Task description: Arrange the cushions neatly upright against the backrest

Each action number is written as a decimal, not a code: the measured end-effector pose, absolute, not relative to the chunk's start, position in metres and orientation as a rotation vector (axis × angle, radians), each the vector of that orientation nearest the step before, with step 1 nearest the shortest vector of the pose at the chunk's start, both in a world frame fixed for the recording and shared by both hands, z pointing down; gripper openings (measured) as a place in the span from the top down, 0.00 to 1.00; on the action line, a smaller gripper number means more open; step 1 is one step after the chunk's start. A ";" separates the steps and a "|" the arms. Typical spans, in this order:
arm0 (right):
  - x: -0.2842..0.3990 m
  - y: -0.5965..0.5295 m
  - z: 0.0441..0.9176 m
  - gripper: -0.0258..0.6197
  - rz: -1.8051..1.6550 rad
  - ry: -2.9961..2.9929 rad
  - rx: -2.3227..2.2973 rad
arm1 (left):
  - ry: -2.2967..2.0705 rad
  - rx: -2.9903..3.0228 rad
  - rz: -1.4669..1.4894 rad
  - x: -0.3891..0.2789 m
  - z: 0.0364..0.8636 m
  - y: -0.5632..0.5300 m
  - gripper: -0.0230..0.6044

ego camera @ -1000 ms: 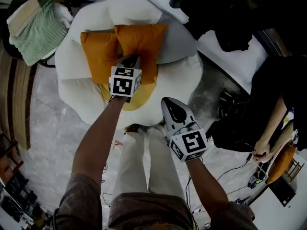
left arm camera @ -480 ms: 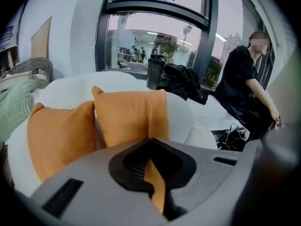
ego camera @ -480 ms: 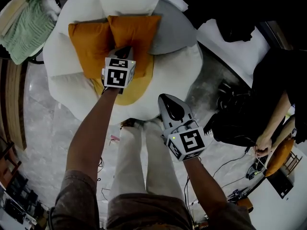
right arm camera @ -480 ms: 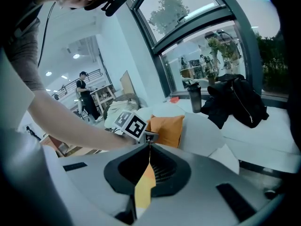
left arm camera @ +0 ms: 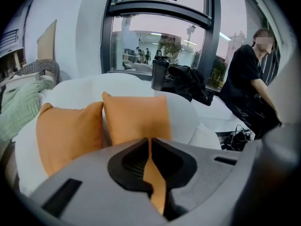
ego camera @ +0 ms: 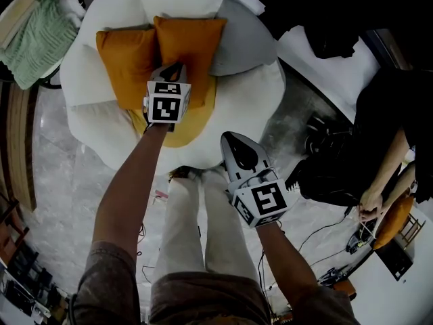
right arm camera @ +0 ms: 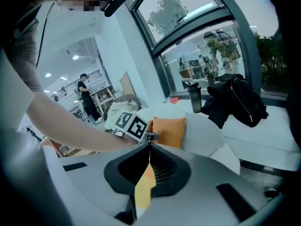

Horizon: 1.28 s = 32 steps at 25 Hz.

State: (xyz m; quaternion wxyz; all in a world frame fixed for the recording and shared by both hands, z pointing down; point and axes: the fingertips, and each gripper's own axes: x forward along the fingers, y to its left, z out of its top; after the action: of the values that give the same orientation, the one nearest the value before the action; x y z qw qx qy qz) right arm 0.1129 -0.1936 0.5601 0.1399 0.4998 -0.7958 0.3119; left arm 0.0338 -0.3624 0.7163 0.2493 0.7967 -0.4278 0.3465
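Note:
Two orange cushions stand upright side by side against the white chair's backrest, the left one [ego camera: 125,63] [left arm camera: 70,135] and the right one [ego camera: 189,42] [left arm camera: 136,119] [right arm camera: 169,131]. My left gripper [ego camera: 177,68] [left arm camera: 149,142] hovers over the yellow seat [ego camera: 196,120], just in front of the right cushion's lower edge. Its jaws have just been opening to a narrow slit, and nothing is between them. My right gripper [ego camera: 230,138] [right arm camera: 149,149] hangs at the chair's front edge, shut and empty.
The flower-shaped white chair [ego camera: 250,107] has a grey petal [ego camera: 247,42] at its right. A green blanket [ego camera: 34,36] lies at far left and dark clothing [ego camera: 318,12] at upper right. A person in black [ego camera: 392,134] sits at the right, with cables [ego camera: 325,175] on the floor.
Both grippers have sunk a little, the left one settling closer to the base of the right cushion. The cushions stay upright in place.

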 end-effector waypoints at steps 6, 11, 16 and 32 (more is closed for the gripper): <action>0.109 -0.190 0.544 0.93 0.880 -2.315 1.434 | -1.155 2.134 0.932 0.024 0.694 -0.345 0.96; 0.106 -0.187 0.508 0.93 0.872 -2.327 1.445 | -1.163 2.079 0.871 0.015 0.653 -0.324 0.96; 0.096 -0.188 0.467 0.93 0.850 -2.342 1.442 | -1.181 2.036 0.804 0.007 0.594 -0.306 0.96; 0.071 -0.174 0.345 0.93 0.878 -2.401 1.379 | -1.132 2.094 0.593 -0.007 0.387 -0.241 0.96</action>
State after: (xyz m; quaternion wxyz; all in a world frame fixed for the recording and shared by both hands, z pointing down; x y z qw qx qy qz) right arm 0.0709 -0.1745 0.3448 0.1180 0.4714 -0.8208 0.3003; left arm -0.0074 -0.2411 0.3871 0.3376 0.8034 -0.4345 0.2277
